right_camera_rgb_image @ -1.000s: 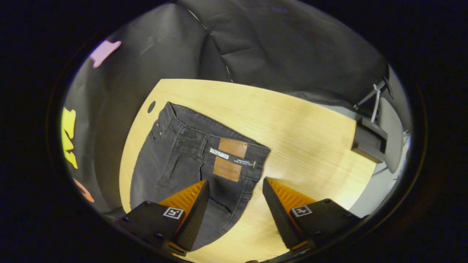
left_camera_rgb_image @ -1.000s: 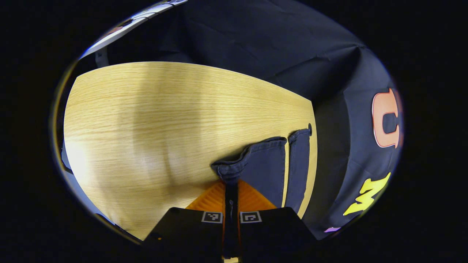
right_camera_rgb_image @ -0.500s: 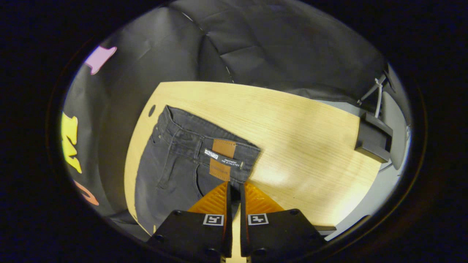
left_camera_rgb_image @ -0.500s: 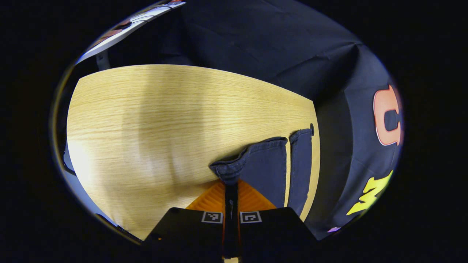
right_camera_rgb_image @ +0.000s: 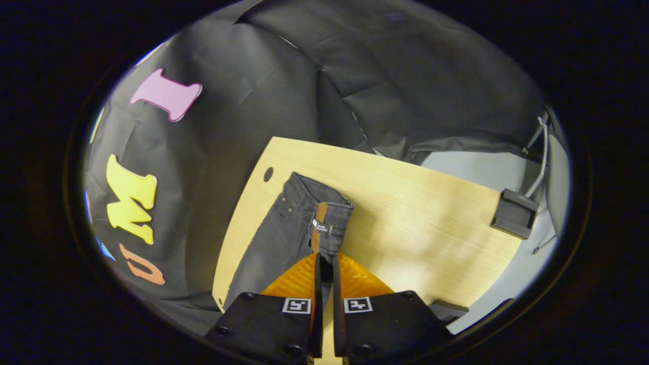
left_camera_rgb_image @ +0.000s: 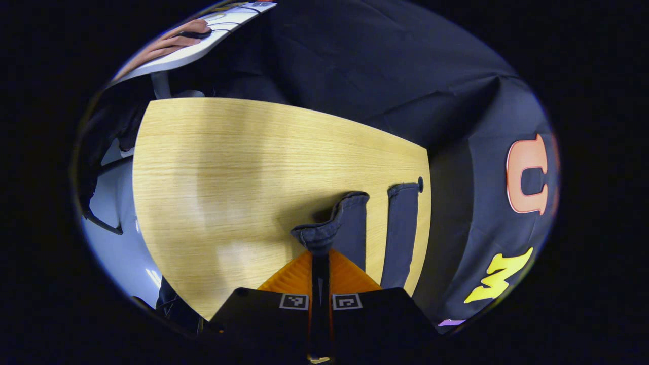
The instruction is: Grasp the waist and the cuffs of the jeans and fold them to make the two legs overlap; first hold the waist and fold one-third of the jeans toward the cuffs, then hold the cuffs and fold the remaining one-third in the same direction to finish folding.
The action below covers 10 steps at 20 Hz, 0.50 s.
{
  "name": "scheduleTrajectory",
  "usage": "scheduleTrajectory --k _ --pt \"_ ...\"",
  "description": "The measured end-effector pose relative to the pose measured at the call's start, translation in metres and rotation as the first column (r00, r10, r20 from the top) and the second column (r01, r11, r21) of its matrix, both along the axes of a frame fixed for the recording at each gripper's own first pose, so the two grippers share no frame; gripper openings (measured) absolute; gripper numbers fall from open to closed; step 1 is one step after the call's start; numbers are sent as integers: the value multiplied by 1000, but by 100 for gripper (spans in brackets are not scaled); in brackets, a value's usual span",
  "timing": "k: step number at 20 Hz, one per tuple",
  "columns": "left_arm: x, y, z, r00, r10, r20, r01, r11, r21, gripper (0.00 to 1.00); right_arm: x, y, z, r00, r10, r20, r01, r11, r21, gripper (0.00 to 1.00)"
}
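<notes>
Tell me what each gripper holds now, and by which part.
The left gripper is shut on the jeans at one leg's cuff. The right gripper is shut on the waist, below the leather patch.

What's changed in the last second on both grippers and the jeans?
The right gripper, open a second ago, shut on the dark grey denim jeans' waistband and lifted it. The left gripper stayed shut on the near cuff, also rising. The far cuff still lies on the light wooden table.
</notes>
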<state>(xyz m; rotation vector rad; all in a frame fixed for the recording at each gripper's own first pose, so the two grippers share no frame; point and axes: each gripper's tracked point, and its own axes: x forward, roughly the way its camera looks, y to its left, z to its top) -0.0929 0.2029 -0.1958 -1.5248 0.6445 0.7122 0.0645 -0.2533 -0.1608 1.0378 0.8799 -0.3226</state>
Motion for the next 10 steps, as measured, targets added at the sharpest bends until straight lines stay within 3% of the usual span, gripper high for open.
scheduleTrajectory --k 3,7,10 --pt "17 5 34 999 5 45 -5 1000 -12 3 18 2 18 1000 9 21 -10 1000 28 5" --pt "65 14 65 996 -31 88 30 999 22 3 60 4 34 999 22 48 -25 997 70 9" --pt "106 19 68 995 -11 97 10 1000 7 3 105 9 38 997 30 73 -38 995 97 9"
